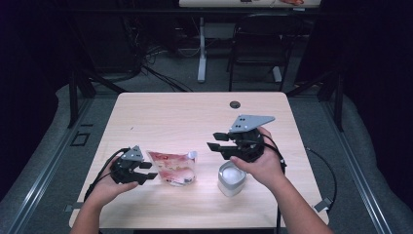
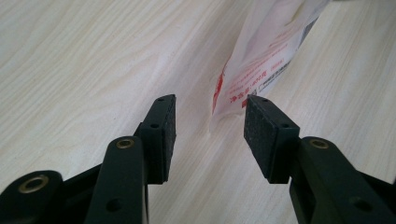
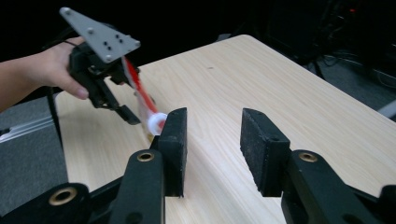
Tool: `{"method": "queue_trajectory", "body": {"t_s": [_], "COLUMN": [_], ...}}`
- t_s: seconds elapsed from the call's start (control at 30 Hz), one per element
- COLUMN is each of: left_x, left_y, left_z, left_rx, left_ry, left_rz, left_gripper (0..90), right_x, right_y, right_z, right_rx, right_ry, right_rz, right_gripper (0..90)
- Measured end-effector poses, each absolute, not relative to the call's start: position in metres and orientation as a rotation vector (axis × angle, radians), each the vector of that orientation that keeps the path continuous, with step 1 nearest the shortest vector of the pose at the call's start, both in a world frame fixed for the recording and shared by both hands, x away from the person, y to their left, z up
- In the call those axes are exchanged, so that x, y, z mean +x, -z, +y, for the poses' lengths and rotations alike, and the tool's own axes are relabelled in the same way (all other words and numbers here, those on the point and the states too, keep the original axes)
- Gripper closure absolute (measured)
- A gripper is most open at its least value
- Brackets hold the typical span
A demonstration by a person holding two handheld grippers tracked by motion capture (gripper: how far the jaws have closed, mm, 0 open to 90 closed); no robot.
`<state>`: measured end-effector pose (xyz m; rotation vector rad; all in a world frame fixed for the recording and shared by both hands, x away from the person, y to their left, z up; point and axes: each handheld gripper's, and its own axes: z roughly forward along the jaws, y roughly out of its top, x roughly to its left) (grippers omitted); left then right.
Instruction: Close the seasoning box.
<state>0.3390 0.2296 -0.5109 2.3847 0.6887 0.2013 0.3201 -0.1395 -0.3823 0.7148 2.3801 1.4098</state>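
Holding a gripper in each hand, you have both sets of jaws standing wide with nothing between the pads. Your left gripper sits low over the pale wooden table at about 8 o'clock from the table's middle, its jaws pointing toward 3 o'clock at the red-and-white printed plastic spout pouch. In the left gripper view the pouch's bottom corner lies just beyond the tips, a little toward the right-hand jaw; the pads do not press on it, and I cannot tell whether that jaw's tip touches the film. The pouch stands just beside your left gripper, its white screw cap at the upper corner toward 3 o'clock. Your right gripper hovers at about 4 o'clock from the middle, jaws pointing toward 9 o'clock. A clear glass jar with white contents stands at 6 o'clock below your right hand, near the pouch.
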Motion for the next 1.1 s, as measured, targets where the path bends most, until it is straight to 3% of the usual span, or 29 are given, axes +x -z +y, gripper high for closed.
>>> {"method": "queue_trajectory", "body": {"t_s": [0.73,1.1], "left_x": [0.335,0.337], "left_y": [0.509,0.51], "left_z": [0.239,0.24], "left_rx": [2.369,2.363], "left_ry": [-0.225,-0.225], "left_rz": [0.703,0.719], "left_gripper": [53.8,53.5], "right_x": [0.316,0.311], "right_y": [0.396,0.419], "right_z": [-0.222,-0.252], "right_rx": [0.951,1.051], "right_ry": [-1.371,-1.308], "right_rz": [2.191,2.097], "right_gripper": [67.9,87.1]}}
